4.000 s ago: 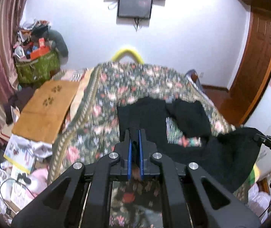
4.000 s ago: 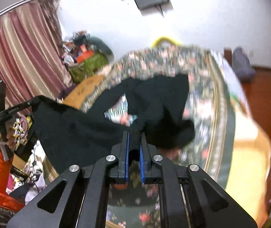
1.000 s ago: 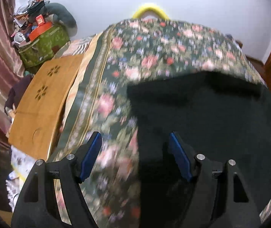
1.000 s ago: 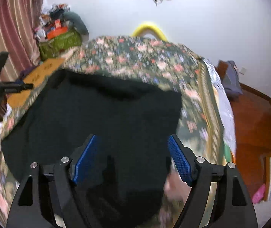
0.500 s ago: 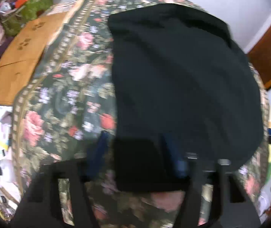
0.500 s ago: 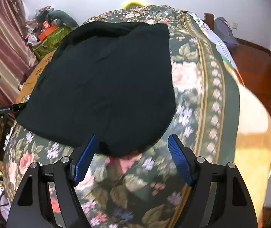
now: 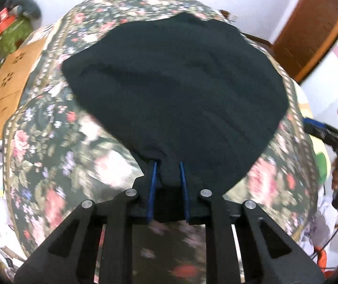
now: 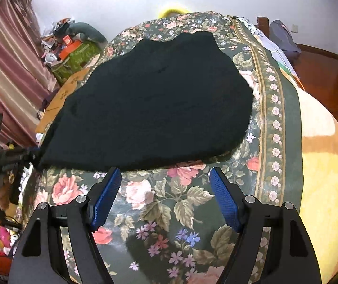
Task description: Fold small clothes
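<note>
A black garment point(image 7: 176, 85) lies spread and folded over on the floral bedspread point(image 7: 50, 142). My left gripper point(image 7: 168, 168) has its blue pads pinched on the garment's near corner, with black cloth bunched between them. In the right wrist view the same garment point(image 8: 154, 101) lies flat on the bed. My right gripper point(image 8: 165, 174) is open and empty, just short of the garment's near edge, above the floral bedspread point(image 8: 169, 203). The left gripper shows at the left edge of the right wrist view point(image 8: 15, 153), at the garment's corner.
A brown cardboard sheet point(image 7: 5, 87) lies left of the bed. A green bag with clutter point(image 8: 74, 49) stands by striped curtains point(image 8: 5, 71). A wooden door point(image 7: 311, 28) is at the right. A yellow blanket point(image 8: 322, 161) covers the bed's right side.
Both grippers let go of the garment after laying it on the bed. Since then my left gripper has shut on the garment's near corner. My right gripper stays open and has drawn back off the cloth.
</note>
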`<state>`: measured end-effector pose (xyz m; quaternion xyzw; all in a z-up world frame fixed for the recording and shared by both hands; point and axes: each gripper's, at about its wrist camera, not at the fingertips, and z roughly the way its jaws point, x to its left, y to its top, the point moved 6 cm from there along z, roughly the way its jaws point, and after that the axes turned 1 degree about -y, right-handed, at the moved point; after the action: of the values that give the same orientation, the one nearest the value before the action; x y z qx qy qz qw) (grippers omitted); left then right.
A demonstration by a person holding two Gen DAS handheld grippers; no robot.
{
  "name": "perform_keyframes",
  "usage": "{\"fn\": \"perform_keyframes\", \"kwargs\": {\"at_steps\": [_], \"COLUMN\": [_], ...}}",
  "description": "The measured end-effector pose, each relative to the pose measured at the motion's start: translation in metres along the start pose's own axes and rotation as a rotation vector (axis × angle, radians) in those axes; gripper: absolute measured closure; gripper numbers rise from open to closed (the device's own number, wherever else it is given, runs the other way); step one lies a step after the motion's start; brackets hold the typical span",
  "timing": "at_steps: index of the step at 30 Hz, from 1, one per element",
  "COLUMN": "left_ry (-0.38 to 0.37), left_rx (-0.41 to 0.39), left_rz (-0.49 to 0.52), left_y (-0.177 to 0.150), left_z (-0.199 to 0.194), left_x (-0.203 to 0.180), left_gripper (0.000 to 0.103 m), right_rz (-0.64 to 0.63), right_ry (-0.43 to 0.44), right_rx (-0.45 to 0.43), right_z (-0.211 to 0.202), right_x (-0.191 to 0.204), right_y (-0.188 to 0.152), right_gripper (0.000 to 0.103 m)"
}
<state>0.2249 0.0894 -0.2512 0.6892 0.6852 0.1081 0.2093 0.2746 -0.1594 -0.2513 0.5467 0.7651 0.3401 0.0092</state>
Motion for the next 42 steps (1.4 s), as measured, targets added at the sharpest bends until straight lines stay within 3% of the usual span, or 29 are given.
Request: {"fn": "perform_keyframes", "kwargs": {"at_steps": [4, 7, 9, 13, 15, 18, 23, 27, 28, 30, 32, 33, 35, 37, 40, 42], "left_ry": [0.026, 0.048, 0.075, 0.138, 0.152, 0.162, 0.13, 0.174, 0.158, 0.031, -0.09, -0.107, -0.105, -0.054, -0.017, 0.001], "left_rx": [-0.017, -0.028, -0.073, -0.173, -0.192, -0.184, -0.097, -0.035, -0.003, 0.055, 0.041, 0.031, 0.001, -0.014, -0.035, -0.043], "left_rz": [0.041, 0.014, -0.018, -0.084, -0.105, -0.131, -0.122, -0.085, -0.081, -0.113, -0.179, -0.19, -0.169, -0.132, -0.104, -0.093], "left_y": [0.001, 0.007, 0.018, 0.048, 0.064, 0.094, 0.143, 0.166, 0.168, 0.169, 0.171, 0.171, 0.171, 0.169, 0.166, 0.163], "left_z": [-0.007, -0.016, -0.025, -0.047, -0.046, -0.03, 0.031, 0.084, 0.097, 0.117, 0.12, 0.119, 0.115, 0.112, 0.106, 0.099], "left_x": [-0.009, 0.002, 0.022, 0.064, 0.079, 0.105, 0.129, 0.143, 0.144, 0.145, 0.145, 0.144, 0.138, 0.131, 0.127, 0.127], "left_gripper": [0.082, 0.061, 0.04, 0.021, 0.006, 0.006, 0.006, 0.006, 0.006, 0.006, 0.008, 0.008, 0.016, 0.025, 0.05, 0.091], "right_rz": [0.002, -0.002, 0.002, 0.033, 0.051, 0.074, 0.086, 0.094, 0.1, 0.118, 0.129, 0.133, 0.144, 0.147, 0.139, 0.136], "right_ry": [0.004, 0.004, 0.003, 0.0, -0.002, -0.007, -0.026, -0.064, -0.072, -0.077, -0.088, -0.092, -0.093, -0.089, -0.092, -0.091], "right_rx": [-0.005, -0.006, -0.007, -0.007, -0.006, -0.007, -0.002, -0.007, -0.012, -0.023, -0.032, -0.035, -0.042, -0.054, -0.061, -0.061], "right_z": [-0.002, -0.002, -0.001, 0.004, 0.008, 0.013, 0.021, 0.03, 0.032, 0.035, 0.038, 0.04, 0.043, 0.043, 0.042, 0.041], "right_x": [0.001, 0.001, -0.001, -0.009, -0.014, -0.019, -0.026, -0.035, -0.038, -0.044, -0.049, -0.051, -0.054, -0.053, -0.049, -0.048], "right_y": [-0.003, -0.004, -0.004, -0.004, -0.003, -0.001, 0.005, 0.011, 0.013, 0.016, 0.019, 0.02, 0.021, 0.023, 0.025, 0.026], "right_gripper": [0.029, 0.029, 0.029, 0.029, 0.029, 0.029, 0.029, 0.029, 0.029, 0.029, 0.029, 0.029, 0.029, 0.028, 0.027, 0.027]}}
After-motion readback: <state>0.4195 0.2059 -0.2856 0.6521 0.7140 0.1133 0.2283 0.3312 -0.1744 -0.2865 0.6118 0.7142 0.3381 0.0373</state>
